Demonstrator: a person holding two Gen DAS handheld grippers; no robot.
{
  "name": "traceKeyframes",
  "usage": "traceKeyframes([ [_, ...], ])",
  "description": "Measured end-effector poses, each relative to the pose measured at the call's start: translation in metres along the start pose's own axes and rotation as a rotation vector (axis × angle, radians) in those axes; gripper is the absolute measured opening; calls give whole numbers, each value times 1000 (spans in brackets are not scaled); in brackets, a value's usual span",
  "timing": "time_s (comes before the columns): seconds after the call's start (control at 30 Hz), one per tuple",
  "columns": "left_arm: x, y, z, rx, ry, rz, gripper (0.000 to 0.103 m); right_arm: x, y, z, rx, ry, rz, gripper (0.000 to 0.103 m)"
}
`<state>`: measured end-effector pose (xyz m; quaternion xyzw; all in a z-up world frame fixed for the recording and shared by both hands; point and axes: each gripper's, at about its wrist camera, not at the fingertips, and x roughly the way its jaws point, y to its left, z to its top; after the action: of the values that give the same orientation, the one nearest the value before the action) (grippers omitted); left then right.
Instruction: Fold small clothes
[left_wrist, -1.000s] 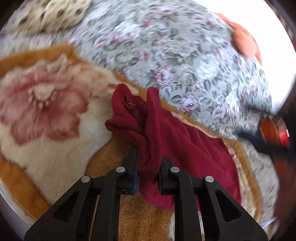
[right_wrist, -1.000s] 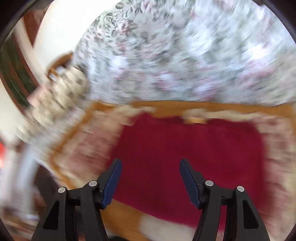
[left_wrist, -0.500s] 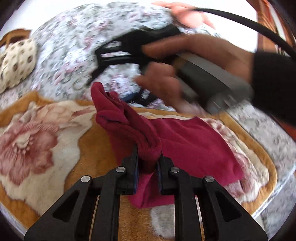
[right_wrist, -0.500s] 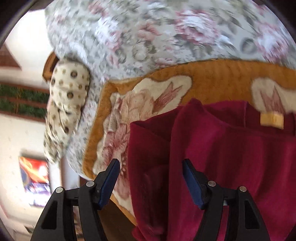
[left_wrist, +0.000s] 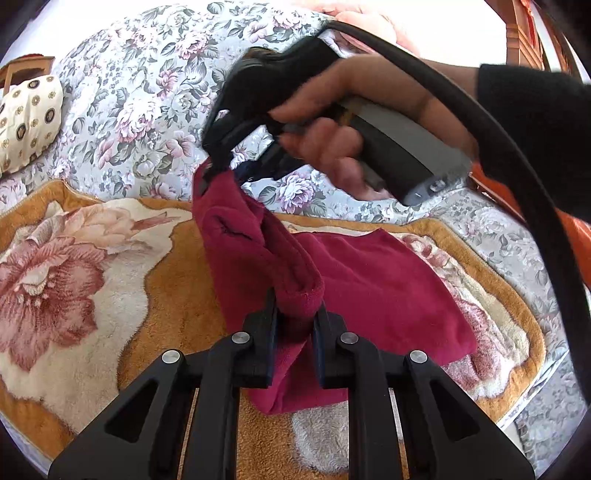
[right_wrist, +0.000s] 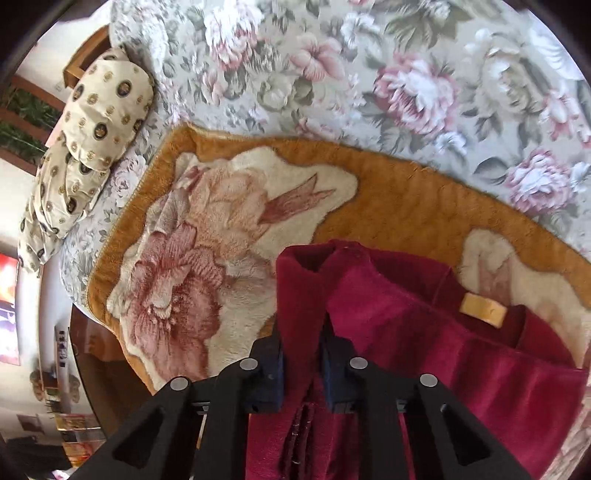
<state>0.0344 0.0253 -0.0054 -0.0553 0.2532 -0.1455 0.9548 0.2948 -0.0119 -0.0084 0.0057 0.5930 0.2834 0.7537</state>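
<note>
- A tan label (right_wrist: 483, 309) at the neckline of the crimson garment (left_wrist: 373, 291) carries no readable writing.
- The garment lies on a floral blanket (left_wrist: 92, 295) on the bed.
- The left gripper (left_wrist: 293, 326) pinches a bunched fold.
- The right gripper (right_wrist: 301, 354), angled downward in a person's hand (left_wrist: 332, 122), is closing on another fold, which sits between its jaws.

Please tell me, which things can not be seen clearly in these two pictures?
- Left wrist view: the right gripper fingertips, hidden by the red garment and the hand.
- Right wrist view: the garment's lower part, cut off by the picture edge and the gripper.
- Right wrist view: the tan label, print too small to read.
</note>
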Motion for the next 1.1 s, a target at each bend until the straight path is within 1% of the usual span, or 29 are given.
traceKeyframes([
  [0.07,-6,-4,1,14,-20,-8,13,-16,-13,-6,28,-43,-2,13],
  [0.13,-11,-9,3,9,-6,-39,13,-38,-30,-14,65,-89,9,13],
  [0.27,-19,-34,11,27,1,-92,13,-77,-63,-35,115,-145,15,13],
  [0.4,-18,-77,20,88,7,-155,13,-114,-104,-62,171,-185,6,13],
  [0.53,-7,-127,20,162,31,-223,13,-143,-148,-88,200,-193,-46,13],
  [0.57,-1,-140,18,179,47,-234,13,-146,-157,-94,206,-191,-57,13],
  [0.67,18,-161,7,199,103,-248,13,-149,-185,-108,226,-183,-77,13],
  [0.8,42,-173,-9,213,178,-241,13,-136,-204,-116,230,-167,-101,13],
  [0.87,55,-173,-14,210,246,-251,13,-124,-211,-118,222,-157,-127,14],
  [0.9,58,-173,-16,207,271,-264,13,-117,-214,-119,223,-145,-142,14],
  [0.93,60,-170,-18,195,302,-286,14,-108,-220,-120,239,-123,-176,16],
  [1.0,57,-165,-20,167,339,-346,16,-98,-230,-126,278,-115,-184,22],
  [1.03,51,-159,-21,141,360,-402,16,-98,-232,-128,302,-137,-180,23],
  [1.07,44,-155,-22,126,370,-431,16,-102,-235,-130,324,-163,-174,24],
  [1.1,36,-148,-23,116,370,-444,16,-111,-237,-133,355,-206,-169,24],
])
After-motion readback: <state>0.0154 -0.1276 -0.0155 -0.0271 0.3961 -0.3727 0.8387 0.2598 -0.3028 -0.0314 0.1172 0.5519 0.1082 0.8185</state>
